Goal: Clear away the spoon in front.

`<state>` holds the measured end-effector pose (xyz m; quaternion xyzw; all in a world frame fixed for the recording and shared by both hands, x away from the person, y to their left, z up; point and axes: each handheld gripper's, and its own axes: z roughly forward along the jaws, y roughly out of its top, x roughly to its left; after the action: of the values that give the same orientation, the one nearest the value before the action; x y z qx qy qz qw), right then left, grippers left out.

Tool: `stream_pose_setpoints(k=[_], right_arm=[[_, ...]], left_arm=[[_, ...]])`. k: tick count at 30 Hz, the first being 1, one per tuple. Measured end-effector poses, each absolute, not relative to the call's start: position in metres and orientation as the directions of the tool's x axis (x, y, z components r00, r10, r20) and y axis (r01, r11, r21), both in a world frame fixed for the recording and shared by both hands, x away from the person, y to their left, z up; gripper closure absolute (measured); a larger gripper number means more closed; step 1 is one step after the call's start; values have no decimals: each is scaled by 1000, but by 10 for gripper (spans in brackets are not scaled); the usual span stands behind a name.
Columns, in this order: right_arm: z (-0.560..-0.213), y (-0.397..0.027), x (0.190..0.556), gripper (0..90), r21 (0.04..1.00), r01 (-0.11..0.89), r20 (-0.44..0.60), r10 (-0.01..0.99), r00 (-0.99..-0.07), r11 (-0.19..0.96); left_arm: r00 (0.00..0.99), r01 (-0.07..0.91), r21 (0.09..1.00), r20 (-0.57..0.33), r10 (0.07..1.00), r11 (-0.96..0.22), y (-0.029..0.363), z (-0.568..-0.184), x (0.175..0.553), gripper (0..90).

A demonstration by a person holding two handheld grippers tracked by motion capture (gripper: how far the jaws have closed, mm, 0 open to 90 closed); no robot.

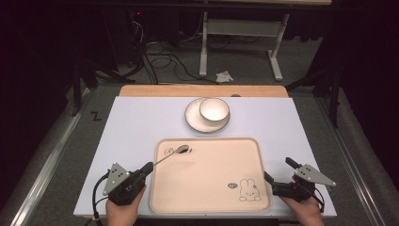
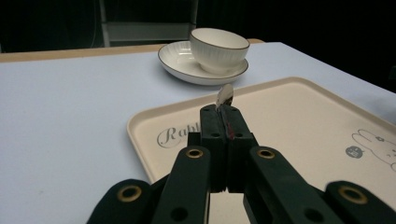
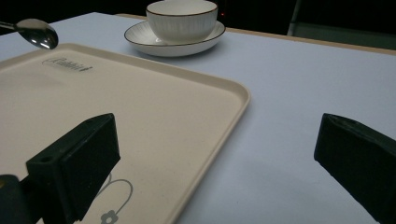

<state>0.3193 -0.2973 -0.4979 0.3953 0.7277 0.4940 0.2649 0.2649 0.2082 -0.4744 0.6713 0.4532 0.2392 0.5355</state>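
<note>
At lower left, the left gripper [image 1: 147,168] clenched a spoon [image 1: 173,154] over the cream tray [image 1: 207,188]. At lower right, the right gripper [image 1: 279,170] stood released beside the tray. Farther back at centre, a bowl [image 1: 214,109] sat on a saucer [image 1: 194,117].

Left tongs [image 1: 147,168] clamped tight; right tongs [image 1: 280,170] spread wide (both low, hand-held).

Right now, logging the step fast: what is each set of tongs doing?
Left tongs: closed on the spoon handle, bowl end over the tray.
Right tongs: open, holding nothing.
</note>
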Motion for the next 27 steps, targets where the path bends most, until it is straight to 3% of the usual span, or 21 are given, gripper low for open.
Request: stream_pose_setpoints(k=[8,27], right_arm=[[-500,-298,321,9,925,320,1,839,-544,206],[-500,-297,322,8,924,316,-7,833,-553,217]], left_arm=[[478,355,931,-108,872,-79,196,-489,264,895],[471,353,932,-100,876,-83,198,-490,264,894]])
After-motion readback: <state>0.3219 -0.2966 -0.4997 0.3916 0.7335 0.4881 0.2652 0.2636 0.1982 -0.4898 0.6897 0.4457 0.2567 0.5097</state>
